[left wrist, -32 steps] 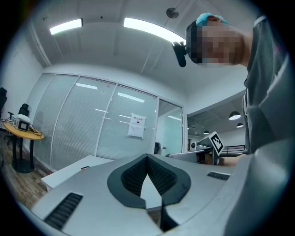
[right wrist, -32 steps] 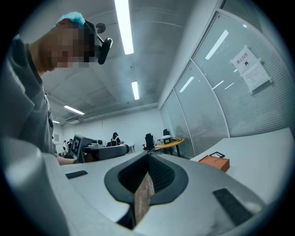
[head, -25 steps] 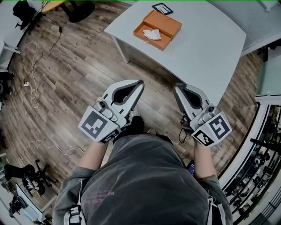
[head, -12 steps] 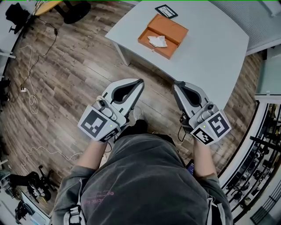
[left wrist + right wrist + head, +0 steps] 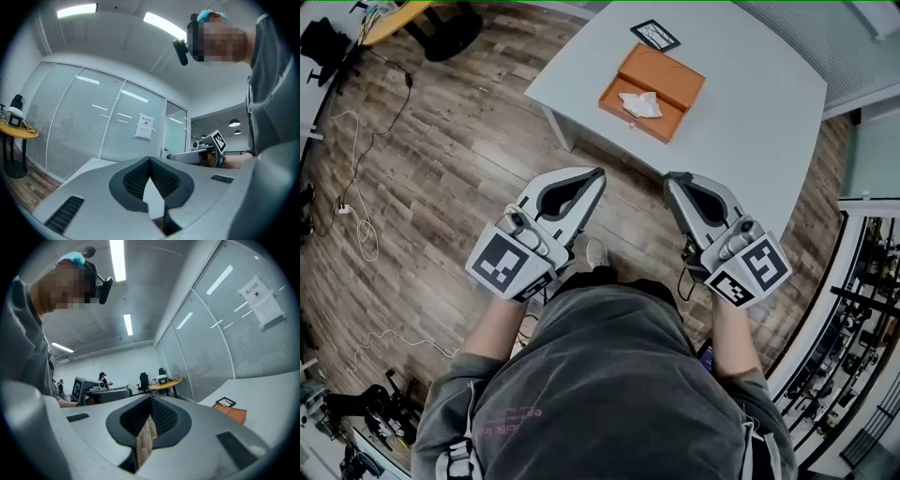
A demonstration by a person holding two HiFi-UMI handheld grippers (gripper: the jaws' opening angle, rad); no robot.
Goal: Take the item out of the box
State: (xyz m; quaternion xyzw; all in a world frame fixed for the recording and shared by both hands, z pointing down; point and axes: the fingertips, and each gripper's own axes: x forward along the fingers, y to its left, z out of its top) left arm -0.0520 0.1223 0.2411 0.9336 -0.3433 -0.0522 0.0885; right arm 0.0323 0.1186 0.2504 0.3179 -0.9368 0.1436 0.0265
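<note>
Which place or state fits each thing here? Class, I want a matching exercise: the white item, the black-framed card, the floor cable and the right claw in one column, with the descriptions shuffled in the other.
Things:
1. white item
2. black-framed card
3. cable
4. right claw

Places or states:
A. on the wooden floor
B. shut, holding nothing
C. inside the open orange box
D. flat on the white table, beside the box

Pairs: 1-C, 2-D, 3-A, 4-B.

Right gripper (image 5: 151, 399) closed, empty; orange box (image 5: 230, 412) on white table (image 5: 276, 390) beyond
</note>
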